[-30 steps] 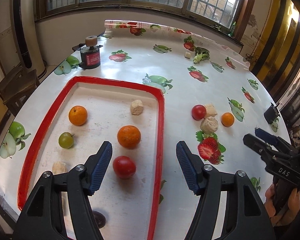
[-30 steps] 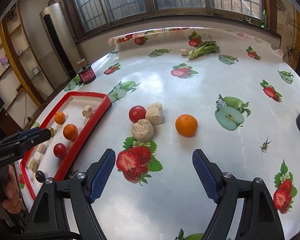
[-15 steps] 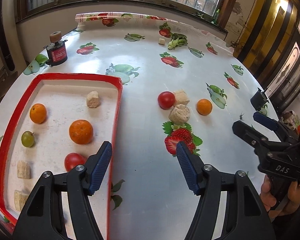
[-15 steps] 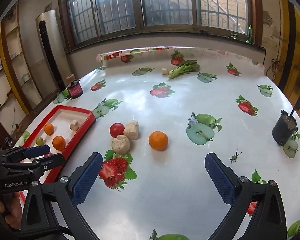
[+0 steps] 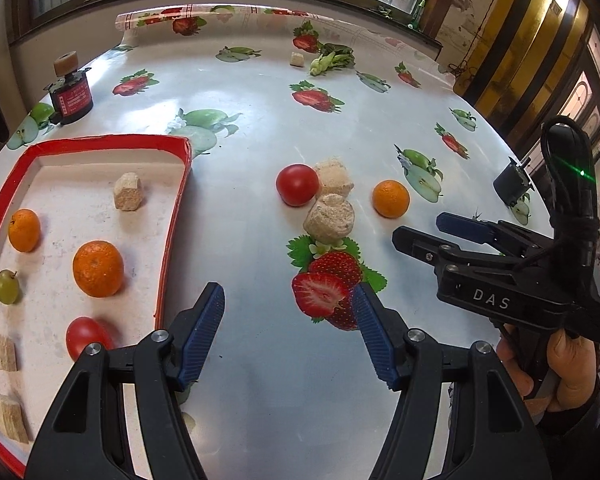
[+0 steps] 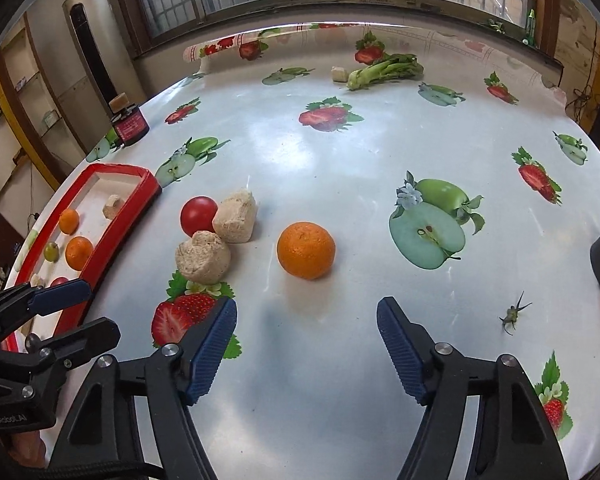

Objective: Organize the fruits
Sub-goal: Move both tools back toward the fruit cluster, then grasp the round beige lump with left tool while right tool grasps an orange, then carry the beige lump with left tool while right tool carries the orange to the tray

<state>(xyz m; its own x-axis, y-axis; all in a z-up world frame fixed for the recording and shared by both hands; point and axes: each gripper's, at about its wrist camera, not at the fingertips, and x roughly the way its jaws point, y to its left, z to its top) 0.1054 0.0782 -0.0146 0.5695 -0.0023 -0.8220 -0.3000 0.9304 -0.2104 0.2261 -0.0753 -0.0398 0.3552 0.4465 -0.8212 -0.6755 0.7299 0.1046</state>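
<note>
A red-rimmed tray [image 5: 172, 216] at the left holds two oranges [image 5: 98, 268], a green grape [image 5: 7, 287], a red tomato [image 5: 85, 336] and beige chunks. On the table lie another red tomato [image 5: 297, 184] [image 6: 198, 215], an orange [image 5: 390, 198] [image 6: 306, 250] and two beige chunks [image 5: 329, 218] [image 6: 203, 257]. My left gripper [image 5: 288, 332] is open and empty over the table right of the tray. My right gripper [image 6: 306, 354] is open and empty, just short of the loose orange.
A small dark jar [image 5: 71, 96] stands at the back left. A leafy green vegetable [image 6: 384, 70] and a beige cube lie at the far edge. A black pot [image 5: 512, 184] sits at the right. The tablecloth carries printed strawberries and apples.
My left gripper has swung right, off the tray and over the bare table. My right gripper has moved closer to the loose orange. Both stay open.
</note>
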